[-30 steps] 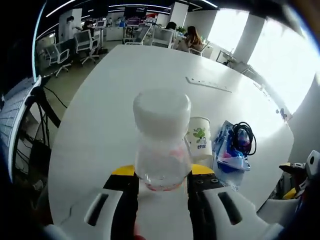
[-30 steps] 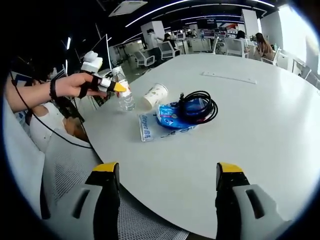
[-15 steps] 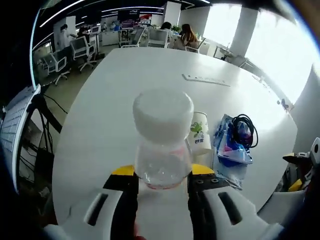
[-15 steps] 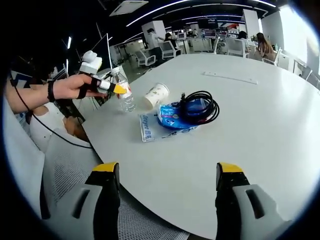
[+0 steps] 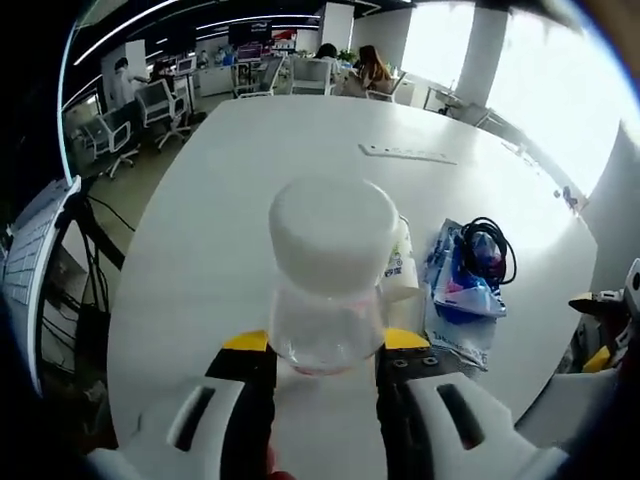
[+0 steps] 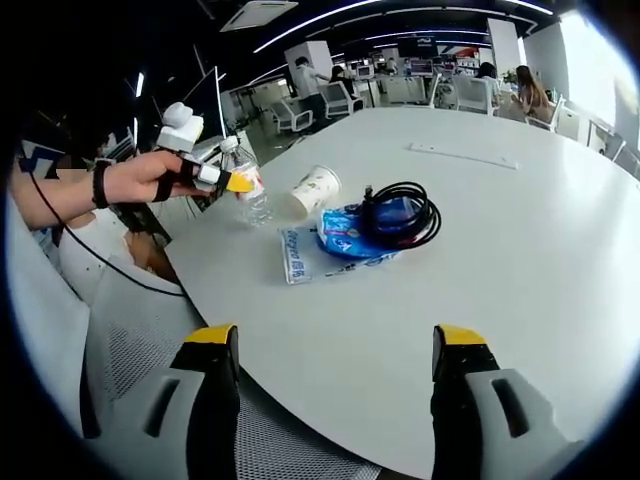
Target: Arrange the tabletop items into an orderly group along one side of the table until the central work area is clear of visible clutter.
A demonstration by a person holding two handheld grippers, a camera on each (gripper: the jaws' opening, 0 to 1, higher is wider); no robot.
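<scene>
We tip the bottle (image 5: 328, 280), clamped in our left gripper (image 5: 325, 365), off the table edge, while the right gripper (image 6: 335, 350) idles wide at lower frame.

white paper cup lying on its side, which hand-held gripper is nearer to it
Left. The left hand-held gripper holds the clear plastic bottle right beside the white paper cup; the right hand-held gripper hangs open off the table's near edge.

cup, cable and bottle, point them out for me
cup (image 6: 313, 189), right gripper view, on its side wall.
cable (image 6: 400, 215), right gripper view, on the black coil.
bottle (image 5: 330, 235), left gripper view, on its white cap.
</scene>
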